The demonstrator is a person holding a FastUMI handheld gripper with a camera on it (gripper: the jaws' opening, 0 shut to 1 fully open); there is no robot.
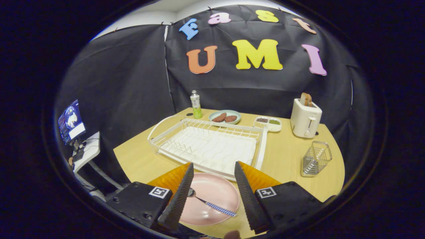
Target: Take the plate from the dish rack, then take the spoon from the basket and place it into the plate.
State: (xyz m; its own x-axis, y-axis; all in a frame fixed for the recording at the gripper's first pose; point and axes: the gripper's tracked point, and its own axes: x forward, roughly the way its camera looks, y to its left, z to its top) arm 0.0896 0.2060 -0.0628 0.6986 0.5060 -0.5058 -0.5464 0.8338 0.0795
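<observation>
One spoon [211, 204] lying inside the pink plate [215, 189], bowl end toward the near-left finger, checked handle angled out toward the plate's right rim. Plate flat on the wooden table [289, 159], just in front of the near edge of the white dish rack [207, 146] and framed between the two fingers. Gripper [214, 176] held above the plate, fingers spread wide apart, gripping nothing, touching neither spoon nor plate as far as can be told. Off to the right of the rack, well apart from the plate, a wire basket [316, 158] standing upright on the table. Farther back on the right, a cream toaster [305, 118] with slices of bread poking out of the top. Between toaster and rack's far corner, a small divided tray [267, 123] holding grains or seeds (exact contents too small to tell). Left of that, a pale green dish [224, 117] with two brown patties on it, and beside it a slim green bottle [196, 104] standing upright near the table's far edge. Away to the left, off the table, a lit monitor [71, 121] on a small white desk [89, 151]
</observation>
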